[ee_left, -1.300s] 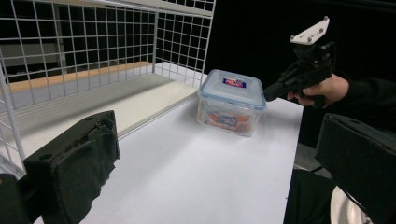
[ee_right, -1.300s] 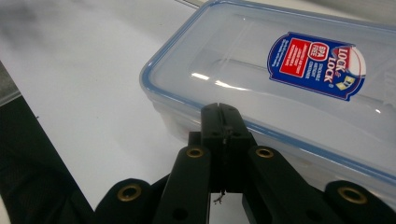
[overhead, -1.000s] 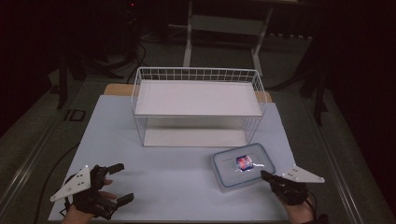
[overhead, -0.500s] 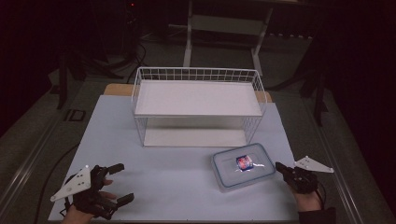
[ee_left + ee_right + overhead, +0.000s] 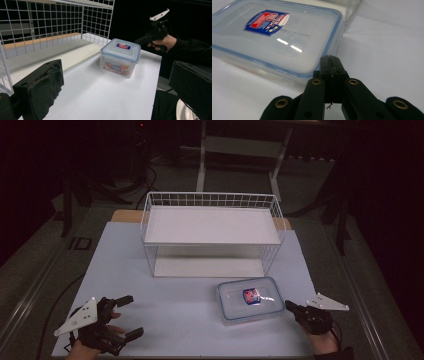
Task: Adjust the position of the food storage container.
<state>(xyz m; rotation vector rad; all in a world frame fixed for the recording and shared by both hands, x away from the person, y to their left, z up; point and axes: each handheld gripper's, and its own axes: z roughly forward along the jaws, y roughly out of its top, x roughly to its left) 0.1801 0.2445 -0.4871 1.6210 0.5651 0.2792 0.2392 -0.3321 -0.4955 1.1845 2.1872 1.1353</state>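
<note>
Ur right gripper [image 5: 289, 305] backed off right, jaws pinched together, empty, now just beside lidded box [image 5: 248, 299]. Left gripper [image 5: 131, 316] parked, jaws wide, empty. Prob lining up nudge toward wire rack [image 5: 210, 235].

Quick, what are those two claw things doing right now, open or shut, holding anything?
Left gripper: open, holding nothing.
Right gripper: shut, empty, its tips close beside the lidded plastic box.

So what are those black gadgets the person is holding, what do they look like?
Each hand holds a black two-fingered tool. The left gripper and right gripper each carry a pale grey three-cornered plate on top. The right one's fingers are joined by black links with brass-coloured rivets. The left one's fingers have chunky, rough black pads. The person wears a dark sleeve.
</note>
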